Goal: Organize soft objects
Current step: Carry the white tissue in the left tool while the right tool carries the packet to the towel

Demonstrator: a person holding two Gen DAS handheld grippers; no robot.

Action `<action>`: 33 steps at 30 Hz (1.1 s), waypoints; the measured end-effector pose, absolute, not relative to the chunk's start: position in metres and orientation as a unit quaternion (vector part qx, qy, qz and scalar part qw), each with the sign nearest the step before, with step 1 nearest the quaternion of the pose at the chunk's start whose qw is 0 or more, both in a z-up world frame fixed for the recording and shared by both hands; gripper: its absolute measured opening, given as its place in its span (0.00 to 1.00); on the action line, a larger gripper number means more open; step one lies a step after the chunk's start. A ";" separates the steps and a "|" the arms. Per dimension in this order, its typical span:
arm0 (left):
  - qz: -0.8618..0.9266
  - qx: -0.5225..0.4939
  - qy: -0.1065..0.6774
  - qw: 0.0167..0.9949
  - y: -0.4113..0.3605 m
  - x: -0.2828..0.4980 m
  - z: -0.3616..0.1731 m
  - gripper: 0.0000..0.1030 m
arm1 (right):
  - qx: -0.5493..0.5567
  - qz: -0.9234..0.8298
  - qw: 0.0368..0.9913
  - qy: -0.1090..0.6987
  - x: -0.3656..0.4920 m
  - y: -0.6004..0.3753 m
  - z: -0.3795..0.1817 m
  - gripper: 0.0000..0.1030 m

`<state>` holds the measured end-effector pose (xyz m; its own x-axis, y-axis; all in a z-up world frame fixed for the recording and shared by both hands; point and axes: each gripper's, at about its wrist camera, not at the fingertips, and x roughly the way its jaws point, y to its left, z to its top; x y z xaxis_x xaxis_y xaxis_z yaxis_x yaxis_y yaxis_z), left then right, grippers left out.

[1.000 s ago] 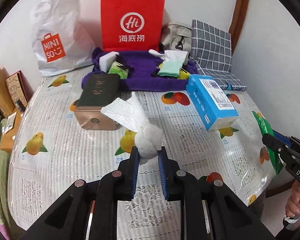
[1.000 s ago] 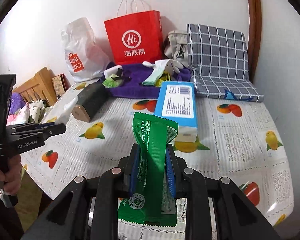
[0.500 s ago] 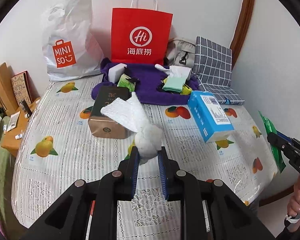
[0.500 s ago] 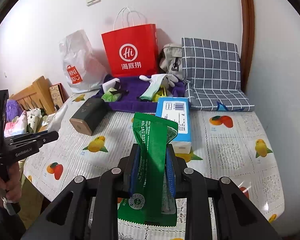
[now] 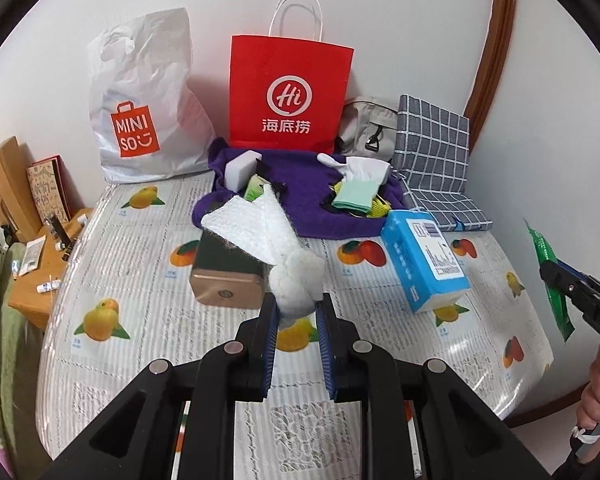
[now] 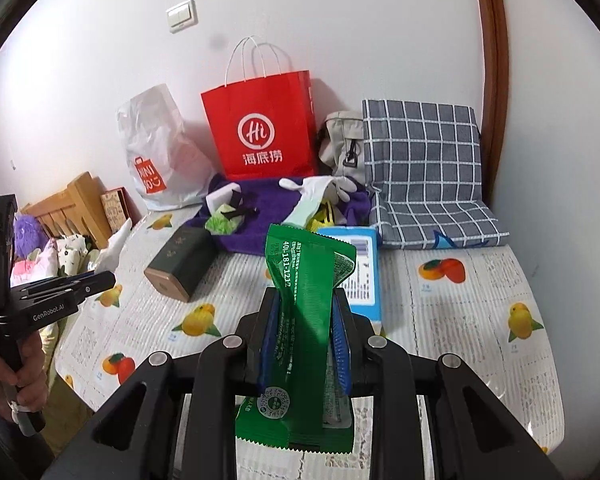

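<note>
My left gripper (image 5: 296, 308) is shut on a white crumpled cloth (image 5: 268, 240) and holds it above the table. It also shows in the right wrist view (image 6: 92, 280) at the left edge. My right gripper (image 6: 306, 300) is shut on a green plastic packet (image 6: 300, 300), upright between the pads; it also shows in the left wrist view (image 5: 550, 272) at the right edge. A purple cloth (image 5: 308, 196) at the back of the table carries a white sponge (image 5: 242, 166), a white glove (image 5: 360, 168), a mint green cloth (image 5: 356, 198) and other small items.
A dark box with a tan end (image 5: 226, 272) and a blue tissue box (image 5: 424, 256) lie on the fruit-print tablecloth (image 5: 140, 280). A red paper bag (image 5: 288, 92), a white Miniso bag (image 5: 148, 104), a grey pouch (image 5: 366, 128) and a checked cushion (image 5: 436, 152) stand along the wall.
Both grippers have pulled back and up from the table, each keeping its hold. More of the bags and wall shows now.
</note>
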<state>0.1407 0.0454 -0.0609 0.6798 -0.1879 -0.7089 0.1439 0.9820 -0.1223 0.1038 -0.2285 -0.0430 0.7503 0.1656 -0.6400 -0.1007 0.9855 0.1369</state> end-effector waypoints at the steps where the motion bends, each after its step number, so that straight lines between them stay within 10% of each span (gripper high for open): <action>1: -0.089 -0.030 0.388 0.917 0.046 0.143 -0.060 0.18 | 0.047 0.071 0.934 0.346 0.107 -0.229 -0.043 0.25; 33: -0.046 -0.016 0.389 0.920 0.044 0.224 -0.047 0.18 | 0.043 0.129 0.934 0.332 0.215 -0.210 -0.033 0.25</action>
